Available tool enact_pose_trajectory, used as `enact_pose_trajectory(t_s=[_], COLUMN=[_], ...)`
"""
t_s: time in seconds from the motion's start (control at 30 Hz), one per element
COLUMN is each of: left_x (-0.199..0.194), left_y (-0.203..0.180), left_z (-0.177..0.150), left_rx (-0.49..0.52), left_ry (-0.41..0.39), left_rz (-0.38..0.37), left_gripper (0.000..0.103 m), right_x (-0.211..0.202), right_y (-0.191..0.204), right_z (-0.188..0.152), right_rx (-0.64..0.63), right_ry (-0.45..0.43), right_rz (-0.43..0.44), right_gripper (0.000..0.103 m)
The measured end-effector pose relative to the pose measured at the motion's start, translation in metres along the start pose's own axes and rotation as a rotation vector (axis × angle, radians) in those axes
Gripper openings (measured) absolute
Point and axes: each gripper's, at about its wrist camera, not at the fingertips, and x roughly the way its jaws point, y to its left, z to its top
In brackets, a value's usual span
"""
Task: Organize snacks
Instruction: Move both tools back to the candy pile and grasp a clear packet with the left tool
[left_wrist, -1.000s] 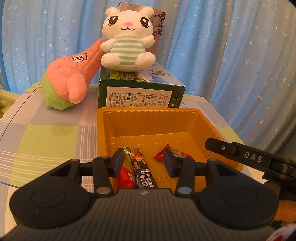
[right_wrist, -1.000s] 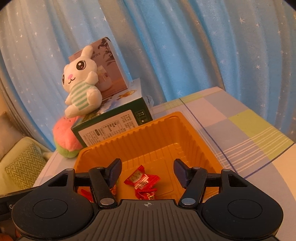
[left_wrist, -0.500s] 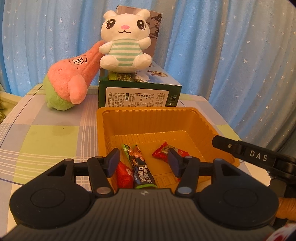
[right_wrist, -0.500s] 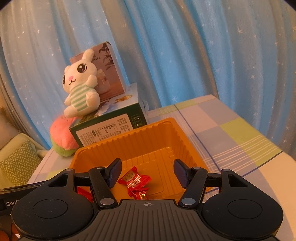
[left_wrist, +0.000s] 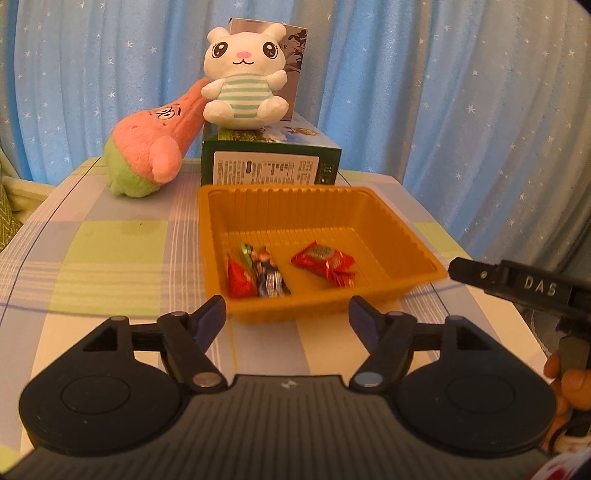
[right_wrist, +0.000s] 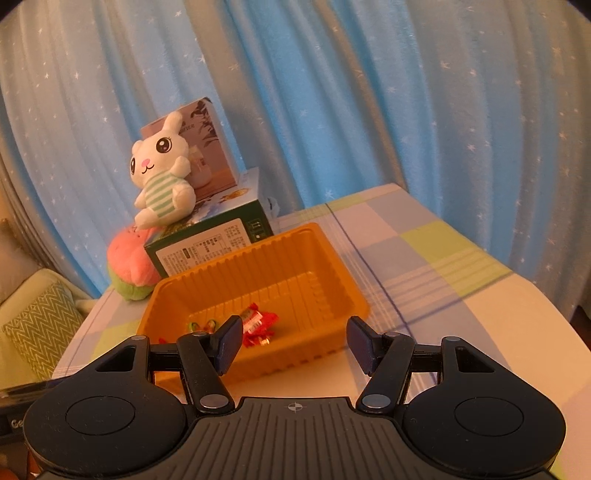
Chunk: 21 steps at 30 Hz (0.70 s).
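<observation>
An orange plastic tray (left_wrist: 406, 236) (right_wrist: 343, 280) sits on the checked tablecloth. Inside it lie a red snack packet (left_wrist: 325, 264) (right_wrist: 258, 319) on the right and a small pile of wrapped snacks (left_wrist: 258, 275) on the left: a red one, a green one and a dark one. My left gripper (left_wrist: 287, 319) hovers in front of the tray's near wall; its jaws are opening and nothing is between them. My right gripper (right_wrist: 293, 341) stands open and empty just before the tray's near edge. The right gripper's black finger (left_wrist: 509, 282) shows at the right of the left wrist view.
A green box (left_wrist: 269, 162) (right_wrist: 210, 243) stands behind the tray with a white plush rabbit (left_wrist: 243, 81) (right_wrist: 160, 181) on top. A pink and green plush (left_wrist: 151, 155) (right_wrist: 131, 266) leans beside it. Blue starred curtains hang behind. A green cushion (right_wrist: 40, 325) lies off the table's left.
Both grippers have pulled back from the tray towards the near side of the table. The left jaws have spread wider, leaving the snacks in the tray. The right jaws kept their width.
</observation>
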Motion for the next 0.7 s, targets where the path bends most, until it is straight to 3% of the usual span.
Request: enact_pose_trajectory(t_s=[0.47,0.7], left_x=[-0.077,-0.100], left_y=[-0.015,-0.023], left_z=[-0.072,-0.114], left_rx=[0.047,0.090], left_ry=[0.031,0.072], left_rz=[-0.041,-0.067], left_gripper=[0.075,0.074], right_x=[-0.095,-0.128], right_y=[-0.011,-0.025], right_z=[-0.061,-0.102], right_rx=[-0.036,-0.012], right_ry=[-0.009,0.048], right_rz=[-0.009,-0.044], right_gripper=[0.062,0.062])
